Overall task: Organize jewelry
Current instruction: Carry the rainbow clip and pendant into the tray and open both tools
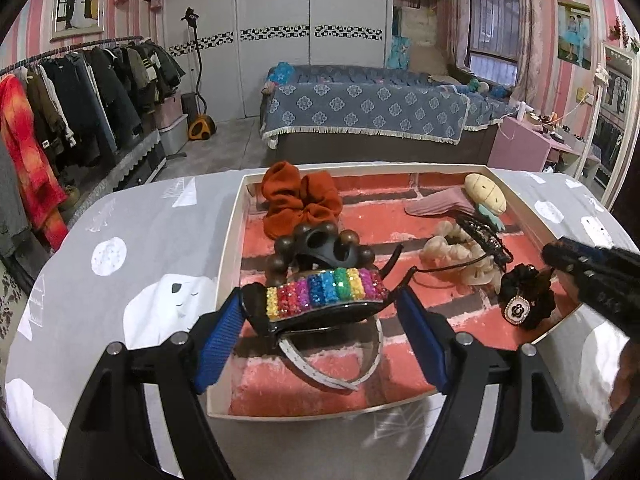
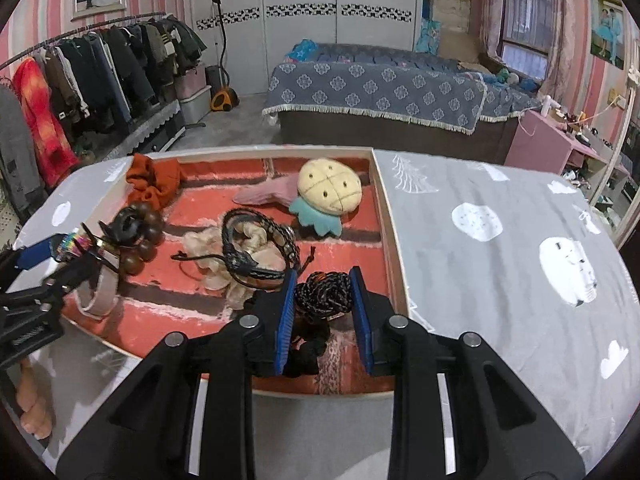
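In the left tool (image 1: 324,312), a black clip (image 1: 320,300) bears rainbow beads.

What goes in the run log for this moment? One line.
left tool: shut on rainbow rhinestone hair clip | right tool: shut on black braided cord | both over tray

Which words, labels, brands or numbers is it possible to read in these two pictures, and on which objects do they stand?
No text can be read in either view.
Black scrunchie's badge: a flower emblem, no letters.
White strap: small dots only, no writing visible.
Framed wall photo: a picture; any caption is too small to tell.
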`<state>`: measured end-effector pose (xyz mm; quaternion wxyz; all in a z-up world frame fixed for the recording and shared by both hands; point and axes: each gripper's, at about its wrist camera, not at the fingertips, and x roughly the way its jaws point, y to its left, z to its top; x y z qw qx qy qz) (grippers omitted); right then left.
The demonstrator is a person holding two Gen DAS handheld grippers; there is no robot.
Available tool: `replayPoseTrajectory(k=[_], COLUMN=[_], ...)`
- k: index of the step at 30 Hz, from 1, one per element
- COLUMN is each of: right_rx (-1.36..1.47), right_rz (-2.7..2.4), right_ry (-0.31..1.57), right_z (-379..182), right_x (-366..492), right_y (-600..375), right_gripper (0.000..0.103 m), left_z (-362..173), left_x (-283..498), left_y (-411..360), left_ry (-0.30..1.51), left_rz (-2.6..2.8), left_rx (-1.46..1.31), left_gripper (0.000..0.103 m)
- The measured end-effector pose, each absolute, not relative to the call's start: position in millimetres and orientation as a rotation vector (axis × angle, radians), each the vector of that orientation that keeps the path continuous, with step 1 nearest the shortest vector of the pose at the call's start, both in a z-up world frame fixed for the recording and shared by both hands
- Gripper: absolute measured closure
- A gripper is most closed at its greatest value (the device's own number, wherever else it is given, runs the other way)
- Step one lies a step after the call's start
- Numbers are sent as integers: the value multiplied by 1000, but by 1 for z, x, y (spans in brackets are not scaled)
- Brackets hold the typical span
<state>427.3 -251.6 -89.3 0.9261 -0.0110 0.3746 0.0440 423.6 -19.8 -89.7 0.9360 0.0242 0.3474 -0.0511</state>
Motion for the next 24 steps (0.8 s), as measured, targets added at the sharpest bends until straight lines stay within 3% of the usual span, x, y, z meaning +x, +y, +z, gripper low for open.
replayPoseTrajectory(k=[17, 24], right_rx=[4, 8], right_rz=[105, 93], right_ry=[822, 803], right_z=[-112, -107], right_x=[439, 435], right_y=[-251, -255], right_gripper=[73, 40], left_z=[-96, -95], left_x=[429, 430], left_y=[-13, -10], left_ry=[732, 741], left_rz=[-127, -128], left_rx=[6, -10], left_gripper=[26, 25])
